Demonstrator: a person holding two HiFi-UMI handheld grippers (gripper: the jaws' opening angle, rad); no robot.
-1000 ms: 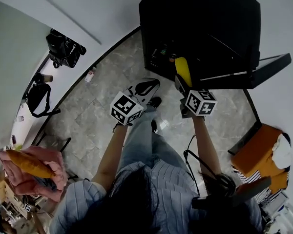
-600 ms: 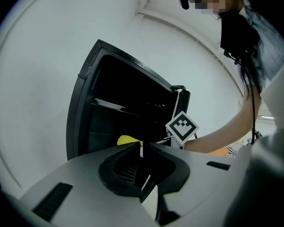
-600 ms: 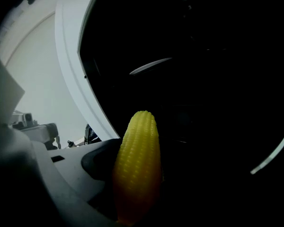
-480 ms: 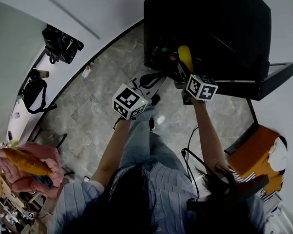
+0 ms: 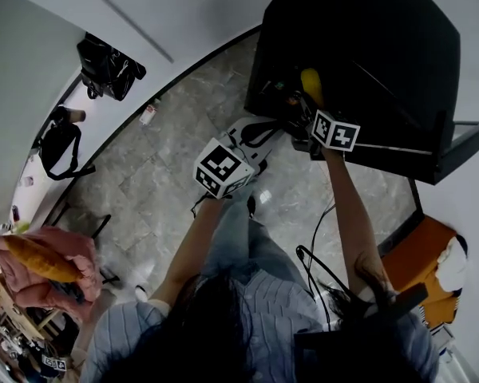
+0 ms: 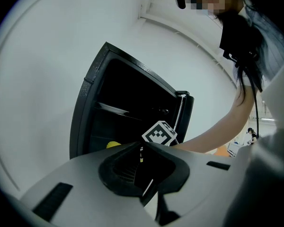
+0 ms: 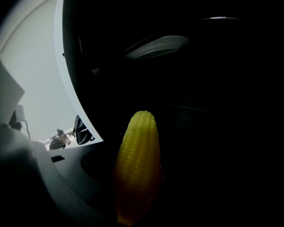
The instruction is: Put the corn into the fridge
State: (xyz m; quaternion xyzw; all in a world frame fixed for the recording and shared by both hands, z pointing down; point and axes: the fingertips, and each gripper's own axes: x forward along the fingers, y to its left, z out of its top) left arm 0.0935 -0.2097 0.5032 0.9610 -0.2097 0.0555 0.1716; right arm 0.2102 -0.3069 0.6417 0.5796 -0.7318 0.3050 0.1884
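Observation:
The yellow corn (image 7: 138,164) stands upright between the jaws of my right gripper (image 7: 132,195), which is shut on its lower part. In the head view the corn (image 5: 310,86) sits just inside the dark opening of the black fridge (image 5: 367,38), ahead of the right gripper's marker cube (image 5: 335,131). My left gripper (image 5: 259,130) hovers over the floor just left of the fridge opening, holding nothing. In the left gripper view its jaws meet with only a thin slit, and the fridge (image 6: 128,112) and a bit of corn (image 6: 112,145) show beyond them.
The fridge door (image 5: 455,146) hangs open at the right. Black bags (image 5: 108,58) lie along the white ledge at the left. An orange seat (image 5: 423,266) is at the right, and a pink cloth (image 5: 44,266) at the lower left. Grey stone floor (image 5: 176,134) lies before the fridge.
My right gripper has carried the corn forward from in front of the fridge into its opening. The left gripper has drifted forward and right alongside.

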